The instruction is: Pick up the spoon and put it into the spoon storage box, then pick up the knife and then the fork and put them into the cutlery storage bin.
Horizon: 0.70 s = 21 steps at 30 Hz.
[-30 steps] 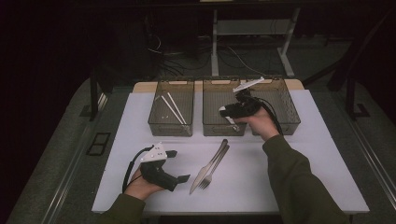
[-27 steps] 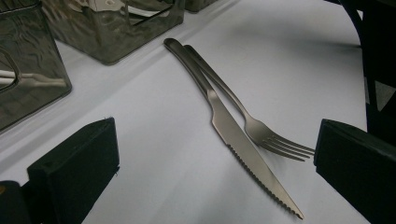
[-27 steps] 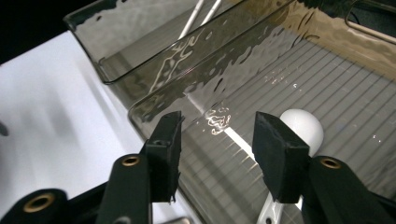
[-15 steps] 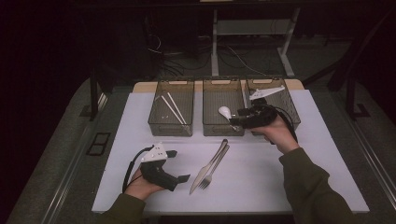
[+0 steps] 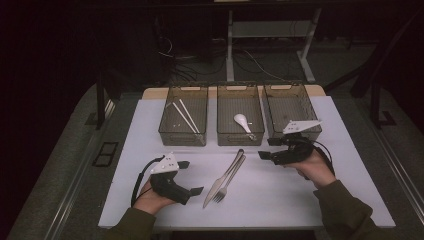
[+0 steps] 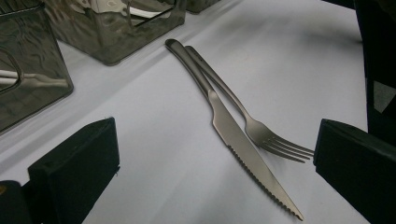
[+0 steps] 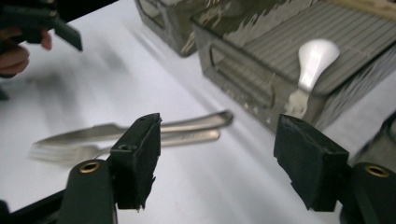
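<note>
Spoon dropped, cutlery next

Your right gripper [image 5: 266, 149] has left the middle bin [image 5: 240, 136] and its empty jaws have just been opening wide; the white spoon [image 5: 242, 121] now lies inside, so sorting moves on. The steel knife [image 5: 225, 175] and fork [image 5: 231, 179] lie touching on the table [image 5: 280, 200], between both grippers; your left gripper [image 5: 191, 177] waits open and empty.
</note>
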Motion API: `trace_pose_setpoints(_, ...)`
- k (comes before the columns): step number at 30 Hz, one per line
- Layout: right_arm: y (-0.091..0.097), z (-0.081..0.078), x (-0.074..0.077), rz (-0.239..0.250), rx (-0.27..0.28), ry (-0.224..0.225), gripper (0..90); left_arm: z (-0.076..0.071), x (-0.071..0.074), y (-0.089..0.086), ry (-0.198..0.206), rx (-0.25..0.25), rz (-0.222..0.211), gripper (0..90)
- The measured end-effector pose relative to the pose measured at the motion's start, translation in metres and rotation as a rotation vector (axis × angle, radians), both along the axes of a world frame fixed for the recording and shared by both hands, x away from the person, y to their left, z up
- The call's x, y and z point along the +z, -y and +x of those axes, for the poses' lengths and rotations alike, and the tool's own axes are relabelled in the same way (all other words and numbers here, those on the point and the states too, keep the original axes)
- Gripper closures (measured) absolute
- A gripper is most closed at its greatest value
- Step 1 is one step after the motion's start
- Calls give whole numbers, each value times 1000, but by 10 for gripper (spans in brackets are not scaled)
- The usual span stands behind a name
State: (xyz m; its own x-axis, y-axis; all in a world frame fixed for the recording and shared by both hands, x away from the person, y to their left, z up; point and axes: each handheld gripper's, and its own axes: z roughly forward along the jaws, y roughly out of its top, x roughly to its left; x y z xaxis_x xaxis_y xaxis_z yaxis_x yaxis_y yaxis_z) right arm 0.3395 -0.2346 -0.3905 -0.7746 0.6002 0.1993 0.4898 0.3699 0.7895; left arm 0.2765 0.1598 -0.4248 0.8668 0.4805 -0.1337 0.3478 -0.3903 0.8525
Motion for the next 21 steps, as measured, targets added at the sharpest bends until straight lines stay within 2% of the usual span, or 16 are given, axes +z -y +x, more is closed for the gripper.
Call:
trace_pose_setpoints(2, 3, -8, -5, 12, 0, 1, 294, 0, 0, 0, 3, 1, 1, 0)
trace_pose_setpoints(6, 7, -25, -13, -4, 0, 10, 284, 1, 1, -2, 8, 12, 7, 34)
trace_pose_setpoints(13, 13, -49, -25, -56, -39, 48, 233, 0, 3, -3, 15, 21, 27, 172)
trace_pose_setpoints(15, 16, -56, -28, -66, -48, 47, 214, 2, 4, -2, 25, 17, 29, 236)
trace_pose_setpoints(17, 20, -63, -30, -75, -53, 46, 211, 2, 5, -2, 19, 17, 18, 301)
trace_pose_setpoints(21, 27, -74, -35, -73, -59, 37, 210, 6, 6, 0, 12, 16, 25, 455)
